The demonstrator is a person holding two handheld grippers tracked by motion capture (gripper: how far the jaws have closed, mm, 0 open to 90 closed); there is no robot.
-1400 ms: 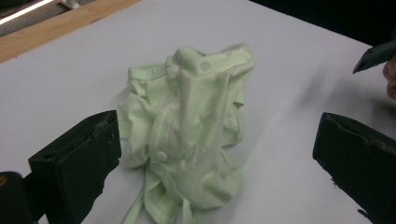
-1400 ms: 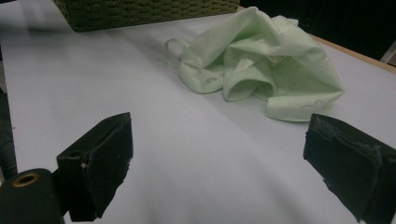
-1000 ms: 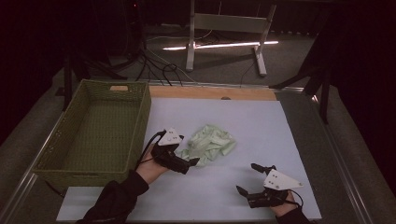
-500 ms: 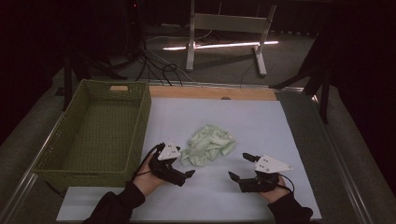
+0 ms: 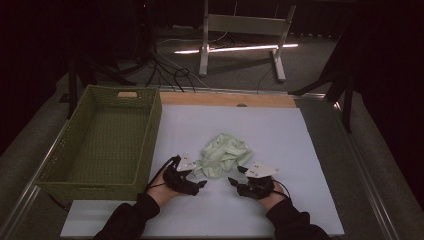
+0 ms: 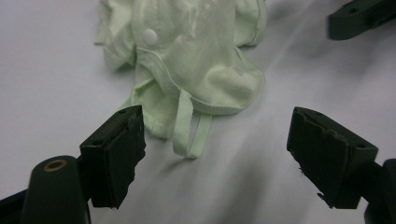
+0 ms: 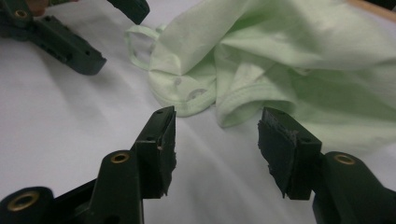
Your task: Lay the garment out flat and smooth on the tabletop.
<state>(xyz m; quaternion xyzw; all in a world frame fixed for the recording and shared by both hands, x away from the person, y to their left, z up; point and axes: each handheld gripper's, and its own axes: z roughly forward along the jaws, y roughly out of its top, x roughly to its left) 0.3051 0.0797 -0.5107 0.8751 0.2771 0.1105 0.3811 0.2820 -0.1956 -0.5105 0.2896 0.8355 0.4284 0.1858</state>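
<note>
A crumpled pale green garment [image 5: 224, 154] lies on the white sheet [image 5: 290, 135], with snap buttons and a thin strap loop [image 6: 187, 135] at its near edge. My left gripper [image 5: 201, 184] sits low at the garment's near left corner. Its jaws have just been closing and still stand apart, with the loop's end lying between the tips and nothing pressed. My right gripper [image 5: 235, 176] is at the near right corner. Its jaws have also been closing, with only bare sheet between them [image 7: 215, 149], and the garment's hem [image 7: 243, 112] lies just ahead.
A green woven basket [image 5: 105, 145] stands at the left of the sheet, beside my left hand. A wooden strip [image 5: 225, 99] runs along the table's far edge. White sheet stretches to the right and far side of the garment.
My right gripper has slid left to the garment's near right corner. My left gripper has dropped lower and drawn slightly back toward the person. Both pairs of jaws have narrowed.
</note>
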